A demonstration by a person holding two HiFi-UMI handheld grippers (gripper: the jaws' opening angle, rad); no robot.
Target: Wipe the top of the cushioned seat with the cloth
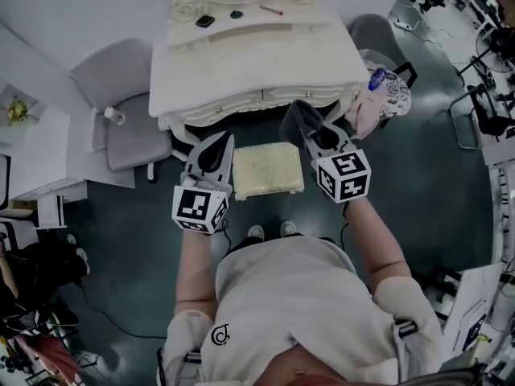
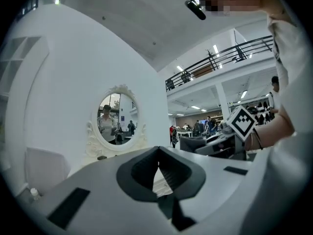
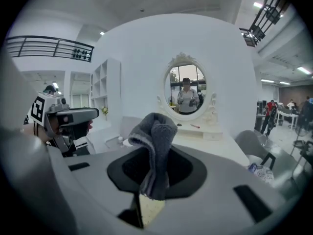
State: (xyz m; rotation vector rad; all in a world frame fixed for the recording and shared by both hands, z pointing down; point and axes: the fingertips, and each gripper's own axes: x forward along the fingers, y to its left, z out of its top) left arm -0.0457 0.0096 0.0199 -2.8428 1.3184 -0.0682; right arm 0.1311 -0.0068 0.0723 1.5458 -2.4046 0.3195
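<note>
Setting: seen from my head camera, I stand over a dark floor (image 1: 386, 191), facing a white dressing table (image 1: 257, 67) that fills the upper middle of the frame.

Cushioned seat: a pale cream rectangle (image 1: 267, 170) at the centre of the head view, just below the table's front edge and just above my shoes (image 1: 269, 231). It lies between my two grippers. A sliver of it also shows low in each gripper view, under the jaws (image 2: 161, 182) (image 3: 149, 207).

Right gripper: right of the seat in the head view (image 1: 320, 135). Its jaws are clamped on the cloth, which in its own view (image 3: 154, 169) stands up from between them.

Cloth: grey and folded over on itself (image 3: 155, 143). In the head view it bunches at the jaw tips (image 1: 299, 121) above and to the right of the seat's far right corner – it does not overlap the cushion there.

Left gripper: left of the seat in the head view (image 1: 219, 145). In its own view (image 2: 159, 151) the dark pads meet at their tips, with nothing held between them.

Mirror: an oval in an ornate white frame (image 3: 187, 89) on the table – centred in the right gripper view, left of centre in the left one (image 2: 117, 121).

Grey chair: upper left of the head view (image 1: 121, 107), beside the table.
</note>
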